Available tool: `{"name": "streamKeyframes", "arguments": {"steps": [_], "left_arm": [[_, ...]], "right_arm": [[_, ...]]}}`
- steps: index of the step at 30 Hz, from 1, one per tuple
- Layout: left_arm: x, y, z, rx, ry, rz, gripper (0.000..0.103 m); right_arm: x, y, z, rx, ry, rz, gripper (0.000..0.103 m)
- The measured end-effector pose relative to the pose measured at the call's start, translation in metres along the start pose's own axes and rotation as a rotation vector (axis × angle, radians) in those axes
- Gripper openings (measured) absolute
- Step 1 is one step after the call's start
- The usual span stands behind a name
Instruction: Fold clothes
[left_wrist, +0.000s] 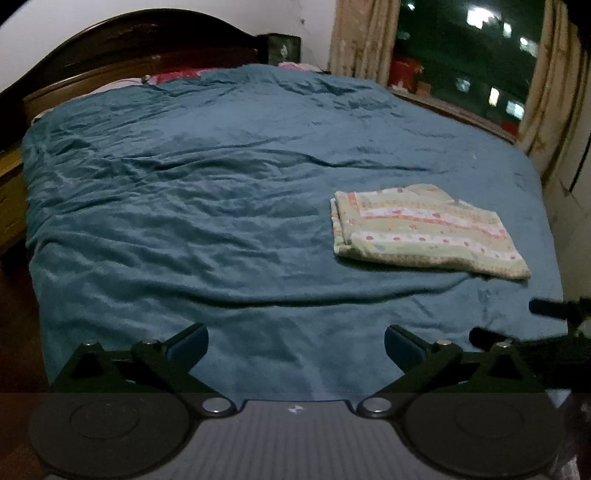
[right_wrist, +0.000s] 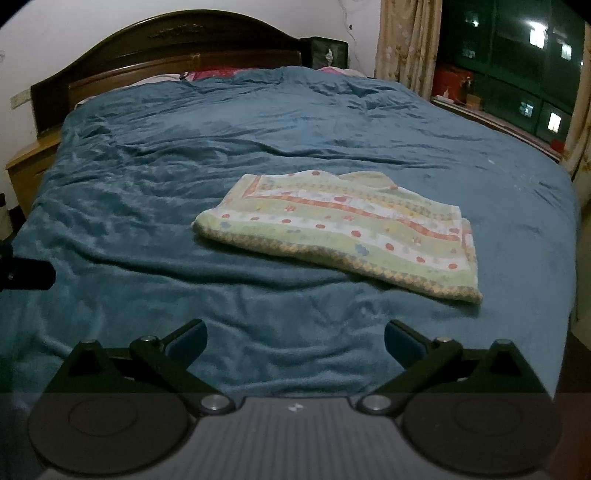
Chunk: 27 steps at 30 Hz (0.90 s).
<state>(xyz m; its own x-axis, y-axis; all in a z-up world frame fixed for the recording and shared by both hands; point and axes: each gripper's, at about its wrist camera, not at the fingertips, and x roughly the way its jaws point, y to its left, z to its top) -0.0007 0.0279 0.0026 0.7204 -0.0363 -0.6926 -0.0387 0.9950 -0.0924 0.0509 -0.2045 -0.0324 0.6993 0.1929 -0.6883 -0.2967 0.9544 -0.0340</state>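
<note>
A folded cloth with green, white and orange stripes and red dots (left_wrist: 424, 230) (right_wrist: 343, 230) lies flat on the teal bedspread (left_wrist: 221, 192) (right_wrist: 147, 206), towards the right side of the bed. My left gripper (left_wrist: 295, 341) hovers open near the foot of the bed, well short of the cloth and to its left. My right gripper (right_wrist: 295, 338) is also open, just in front of the cloth's near edge, with nothing between its fingers. The right gripper's dark fingers (left_wrist: 546, 306) show at the right edge of the left wrist view.
A dark wooden headboard (right_wrist: 177, 40) and pink pillows (right_wrist: 214, 72) stand at the far end. A window with curtains (right_wrist: 406, 40) and a sill with red boxes (right_wrist: 452, 83) runs along the right. A wooden nightstand (right_wrist: 26, 166) sits at the left.
</note>
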Motion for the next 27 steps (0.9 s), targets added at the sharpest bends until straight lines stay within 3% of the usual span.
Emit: {"name": "streamKeyframes", "arguments": {"steps": [5, 11, 27], "left_arm": [[0.004, -0.002, -0.004, -0.039, 0.049, 0.002, 0.103], [0.006, -0.008, -0.014, -0.021, 0.050, 0.048, 0.103], [0.012, -0.030, -0.024, 0.027, 0.070, 0.021, 0.103]], "right_arm": [[-0.003, 0.000, -0.009, 0.018, 0.003, 0.004, 0.103], [-0.003, -0.001, -0.017, 0.039, 0.007, -0.008, 0.103], [-0.006, -0.004, -0.023, 0.077, 0.005, -0.013, 0.103]]}}
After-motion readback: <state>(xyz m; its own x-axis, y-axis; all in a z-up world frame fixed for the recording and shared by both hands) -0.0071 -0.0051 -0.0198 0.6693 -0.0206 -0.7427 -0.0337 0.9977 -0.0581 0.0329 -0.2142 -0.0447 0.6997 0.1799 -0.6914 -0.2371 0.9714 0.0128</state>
